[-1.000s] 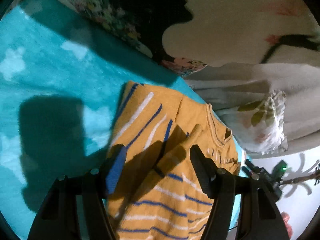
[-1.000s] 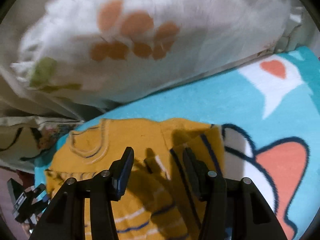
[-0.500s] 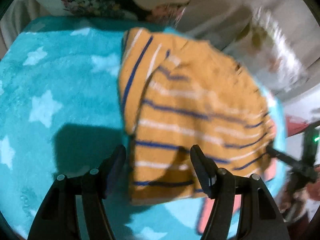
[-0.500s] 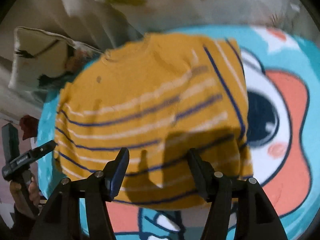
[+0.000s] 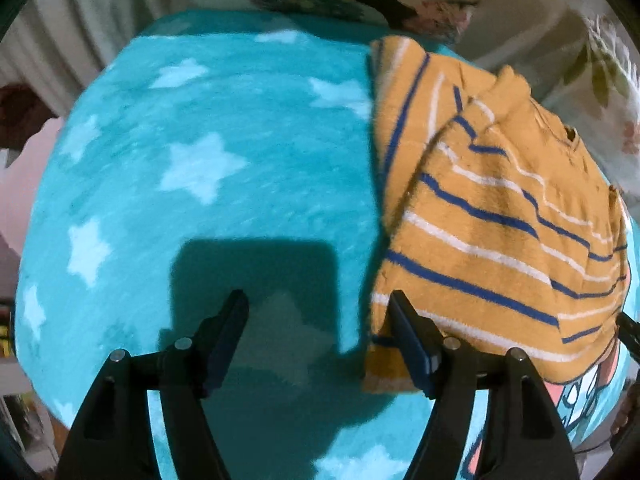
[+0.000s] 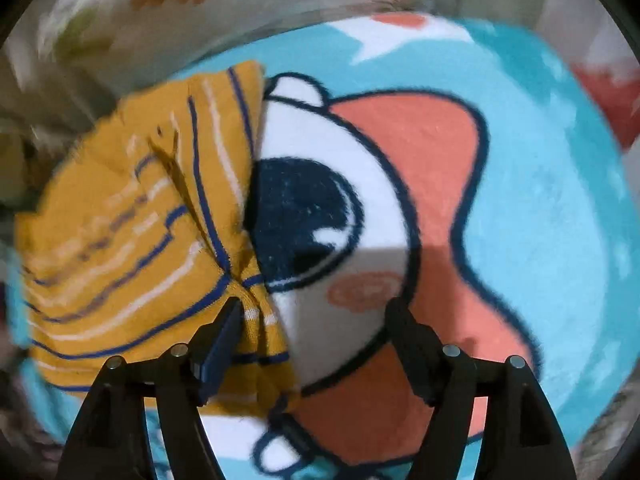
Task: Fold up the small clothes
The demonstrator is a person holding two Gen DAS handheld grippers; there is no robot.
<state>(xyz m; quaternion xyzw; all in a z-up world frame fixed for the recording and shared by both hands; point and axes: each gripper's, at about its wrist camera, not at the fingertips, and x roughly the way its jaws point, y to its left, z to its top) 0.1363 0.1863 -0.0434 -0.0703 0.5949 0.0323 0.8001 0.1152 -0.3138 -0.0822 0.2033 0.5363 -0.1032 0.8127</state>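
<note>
A small mustard-yellow sweater (image 5: 492, 216) with blue and white stripes lies folded on a teal blanket (image 5: 208, 184). In the left wrist view it sits to the right; my left gripper (image 5: 320, 332) is open and empty over bare blanket, its right finger at the sweater's near left corner. In the right wrist view the sweater (image 6: 132, 240) lies to the left; my right gripper (image 6: 316, 340) is open and empty over the blanket's cartoon print (image 6: 400, 184), its left finger at the sweater's near right edge.
Pale floral pillows and bedding (image 5: 560, 20) border the blanket at the back, also in the right wrist view (image 6: 120, 20). The blanket's star-patterned part spreads to the left of the sweater.
Both grippers have pulled back and swung outward from the sweater, left one to the left, right one to the right. The sweater now lies folded flat off to each view's side.
</note>
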